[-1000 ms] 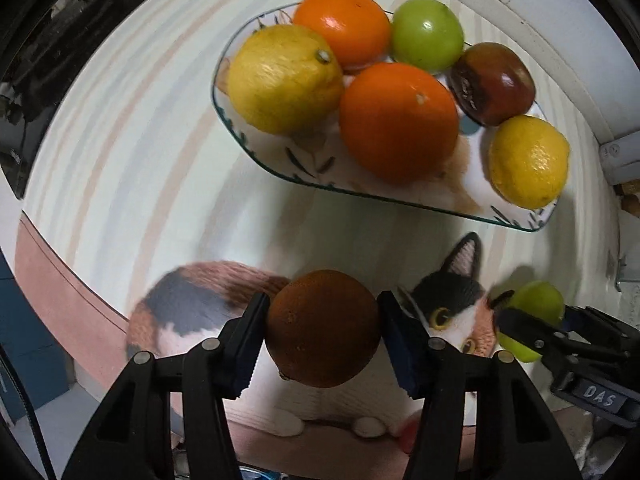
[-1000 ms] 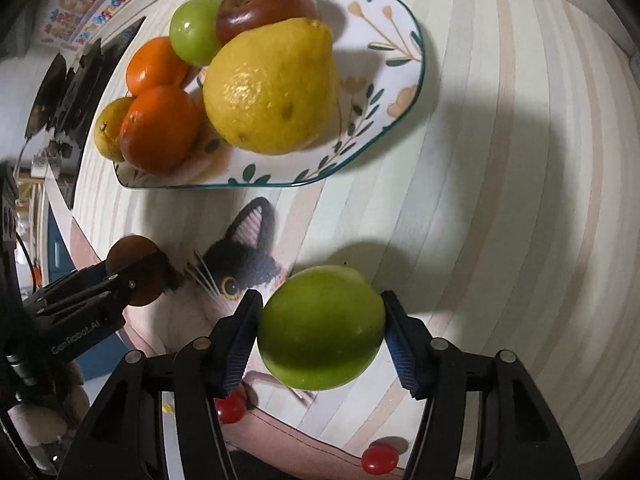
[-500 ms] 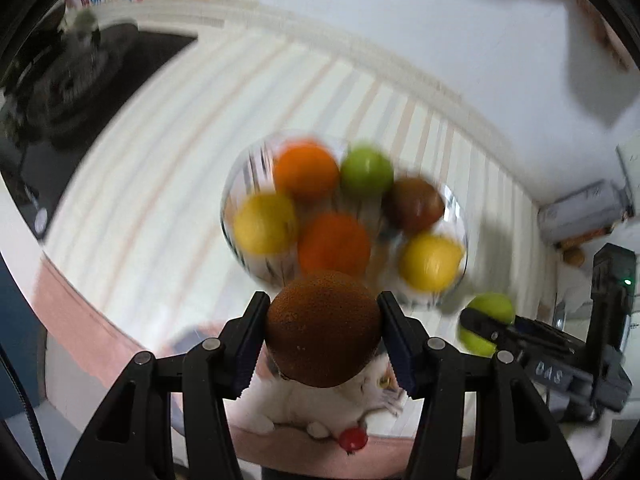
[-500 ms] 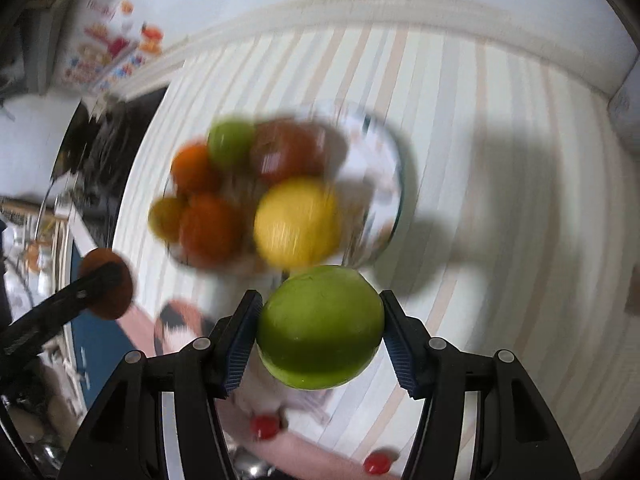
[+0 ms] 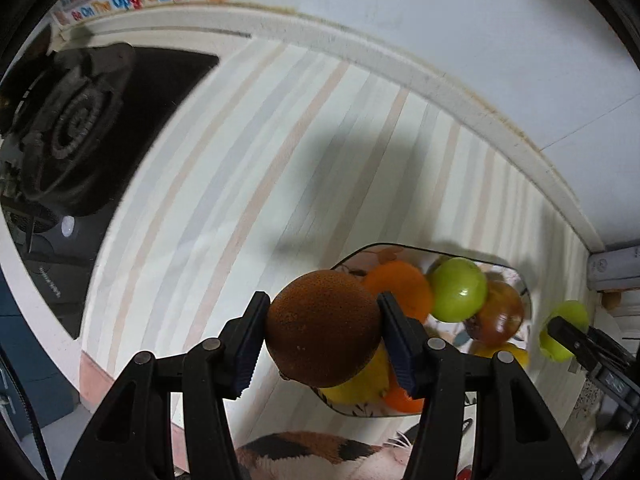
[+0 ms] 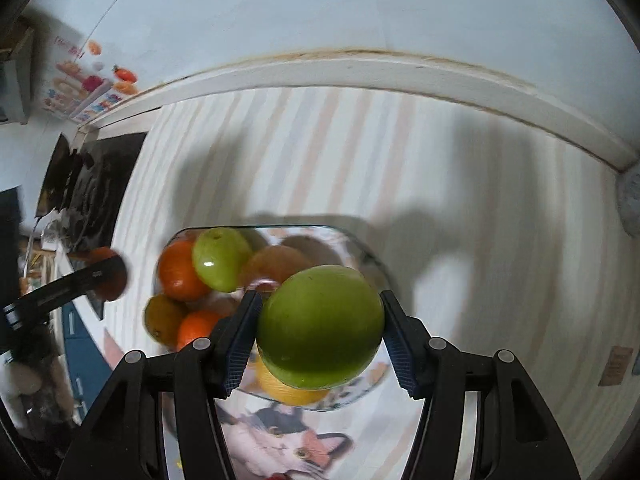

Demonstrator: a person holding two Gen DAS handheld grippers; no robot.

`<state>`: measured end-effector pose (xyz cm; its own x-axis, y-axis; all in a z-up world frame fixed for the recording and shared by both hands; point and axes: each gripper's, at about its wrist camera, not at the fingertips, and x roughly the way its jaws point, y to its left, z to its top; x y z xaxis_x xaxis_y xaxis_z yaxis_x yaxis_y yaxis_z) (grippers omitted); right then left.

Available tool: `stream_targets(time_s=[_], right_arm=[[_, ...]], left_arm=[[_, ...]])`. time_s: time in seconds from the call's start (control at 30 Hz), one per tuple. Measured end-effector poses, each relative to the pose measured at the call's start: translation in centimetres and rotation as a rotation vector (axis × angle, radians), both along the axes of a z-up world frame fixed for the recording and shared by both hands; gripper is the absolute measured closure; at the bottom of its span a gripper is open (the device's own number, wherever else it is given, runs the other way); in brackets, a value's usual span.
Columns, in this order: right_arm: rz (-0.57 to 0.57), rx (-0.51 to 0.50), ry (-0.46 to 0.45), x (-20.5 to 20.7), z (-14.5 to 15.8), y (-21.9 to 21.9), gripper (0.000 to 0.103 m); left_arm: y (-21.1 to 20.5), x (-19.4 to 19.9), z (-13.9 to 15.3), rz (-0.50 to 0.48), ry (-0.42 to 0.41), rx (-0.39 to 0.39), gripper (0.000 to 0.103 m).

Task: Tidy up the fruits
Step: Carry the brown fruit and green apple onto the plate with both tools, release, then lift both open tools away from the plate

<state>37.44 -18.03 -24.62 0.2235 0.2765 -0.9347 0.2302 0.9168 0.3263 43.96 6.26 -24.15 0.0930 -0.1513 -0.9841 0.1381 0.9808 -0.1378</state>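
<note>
Fruit fills both tools: the left gripper point(image 5: 322, 330) has its blue ribbed pads clamped on a round, rough-skinned brown fruit point(image 5: 323, 328), and the right gripper point(image 6: 320, 326) is closed about as far around a smooth, glossy green apple-like fruit point(image 6: 320, 326), each held across its widest part. Both hang above the patterned, dark-rimmed oval plate point(image 6: 352, 236) of oranges, lemons and a green fruit, at about five o'clock from the left camera's centre. Both look firm and moderately heavy; the waxy green one seems likelier to slip, so an equator grip suits it.
</note>
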Motion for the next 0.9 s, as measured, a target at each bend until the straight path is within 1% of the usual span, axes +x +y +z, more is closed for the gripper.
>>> stream_targets(time_s=[0.1,0.23,0.37,0.4,0.43,0.47,0.5,0.53,0.6,0.77,0.9], right_arm=[[0.027,0.041,0.011,0.3,-0.2,2.0,0.041],[0.052,0.072,0.025,1.0,-0.7,4.4,0.041],[0.075,0.088,0.040,1.6,-1.5,6.2,0.041],[0.085,0.077,0.040,1.8,-1.5,6.7,0.040],[0.095,0.067,0.036,1.9,-1.4,7.0,0.032],[0.104,0.050,0.027,2.0,-1.2,7.4,0.021],[0.103,0.036,0.020,2.1,-1.0,7.5,0.004],[0.107,0.024,0.020,2.1,-1.0,7.6,0.003],[0.107,0.035,0.031,1.9,-1.1,7.5,0.003],[0.122,-0.036,0.025,1.5,-0.7,7.6,0.003],[0.130,-0.067,0.008,0.7,0.1,7.4,0.003]], left_arm=[[0.1,0.3,-1.6,0.010,0.045,-0.009,0.050],[0.6,0.3,-2.8,0.038,0.089,-0.039,0.050],[0.8,0.1,-3.1,0.051,0.086,-0.053,0.050],[0.9,0.1,-3.0,0.054,0.085,-0.058,0.050],[1.0,0.0,-3.0,0.057,0.085,-0.065,0.050],[1.1,-0.1,-3.0,0.059,0.087,-0.065,0.050],[1.2,-0.1,-3.0,0.063,0.089,-0.067,0.045],[1.3,0.0,-3.0,0.064,0.090,-0.069,0.028],[1.1,0.0,-3.2,0.053,0.101,-0.074,0.013],[0.2,-0.1,-2.7,0.015,0.078,-0.050,0.013],[0.4,0.2,-1.7,0.022,0.045,-0.048,0.012]])
